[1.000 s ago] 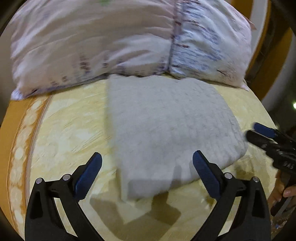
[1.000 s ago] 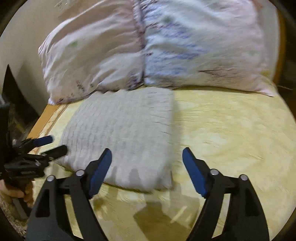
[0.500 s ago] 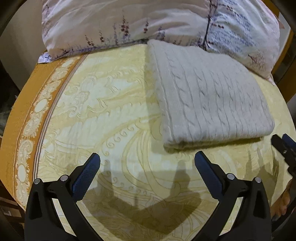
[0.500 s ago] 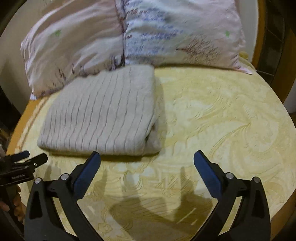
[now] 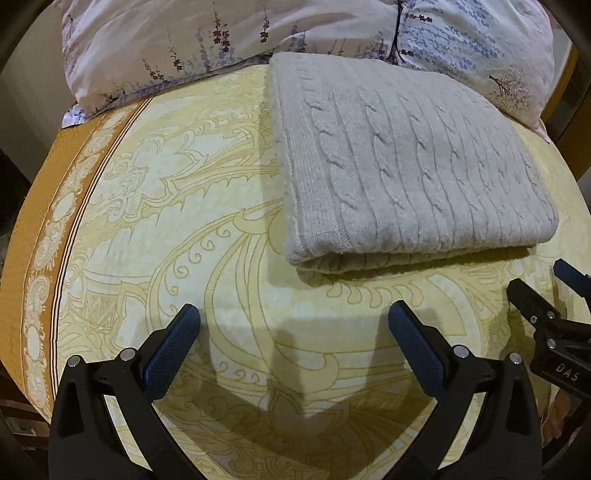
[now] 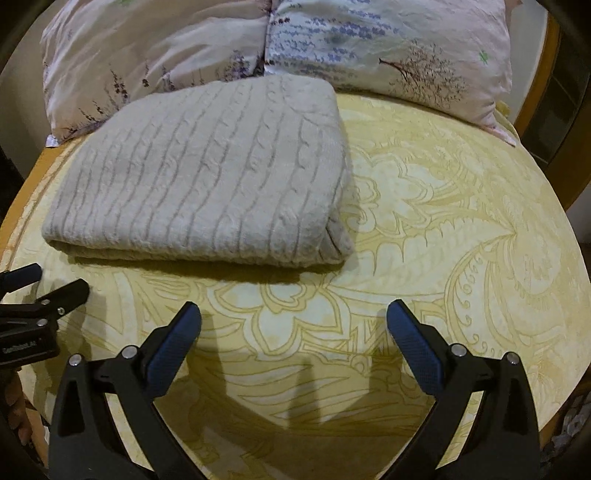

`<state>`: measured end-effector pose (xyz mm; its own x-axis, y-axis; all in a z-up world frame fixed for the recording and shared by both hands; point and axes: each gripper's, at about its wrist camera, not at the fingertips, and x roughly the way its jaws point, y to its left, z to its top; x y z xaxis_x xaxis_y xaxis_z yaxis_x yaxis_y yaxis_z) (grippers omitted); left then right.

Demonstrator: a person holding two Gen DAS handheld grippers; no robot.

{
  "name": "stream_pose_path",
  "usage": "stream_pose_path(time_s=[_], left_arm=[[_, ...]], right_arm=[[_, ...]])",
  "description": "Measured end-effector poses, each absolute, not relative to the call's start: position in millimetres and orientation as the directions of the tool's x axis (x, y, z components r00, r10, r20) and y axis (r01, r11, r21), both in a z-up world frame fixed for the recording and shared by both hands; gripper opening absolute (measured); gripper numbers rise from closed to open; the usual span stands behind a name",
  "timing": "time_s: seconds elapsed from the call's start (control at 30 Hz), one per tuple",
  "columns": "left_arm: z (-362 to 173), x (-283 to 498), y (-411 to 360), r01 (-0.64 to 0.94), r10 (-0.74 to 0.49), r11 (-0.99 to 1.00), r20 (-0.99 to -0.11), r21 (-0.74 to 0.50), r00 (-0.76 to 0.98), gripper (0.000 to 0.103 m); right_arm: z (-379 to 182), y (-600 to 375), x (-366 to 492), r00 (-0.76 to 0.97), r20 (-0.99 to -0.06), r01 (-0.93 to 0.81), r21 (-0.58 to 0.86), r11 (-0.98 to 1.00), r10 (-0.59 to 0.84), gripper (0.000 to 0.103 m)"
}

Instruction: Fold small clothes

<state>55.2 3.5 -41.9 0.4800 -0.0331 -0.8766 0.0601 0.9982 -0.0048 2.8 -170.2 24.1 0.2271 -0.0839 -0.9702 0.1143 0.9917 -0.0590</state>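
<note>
White letters "DAS" show on the black body of the right gripper (image 5: 554, 284) seen at the left wrist view's edge. The sweater (image 5: 406, 166) is pale grey cable knit, soft and thick, folded into a neat rectangle with rounded edges. It lies on the bed (image 5: 184, 206), on a yellow sheet with scroll patterns, its far edge touching two floral pillows (image 5: 221, 33). Both the left gripper (image 5: 293, 328) and the right stand wide apart, empty, short of the sweater.

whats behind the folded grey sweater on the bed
Two floral pillows lie side by side right behind the sweater, whose far edge meets them. Beneath it is the yellow patterned bedspread. Whatever lies behind the pillows is hidden.
</note>
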Motion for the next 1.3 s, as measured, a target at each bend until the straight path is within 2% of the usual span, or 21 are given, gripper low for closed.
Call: stream_pose_path(time_s=[1.3], left_arm=[[-43, 72, 7, 0.033, -0.023, 0.999, -0.905, -0.010, 0.425, 0.102]], right_arm=[[22, -171, 6, 0.189, -0.977, 0.173, -0.063, 0.983, -0.096, 0.101]])
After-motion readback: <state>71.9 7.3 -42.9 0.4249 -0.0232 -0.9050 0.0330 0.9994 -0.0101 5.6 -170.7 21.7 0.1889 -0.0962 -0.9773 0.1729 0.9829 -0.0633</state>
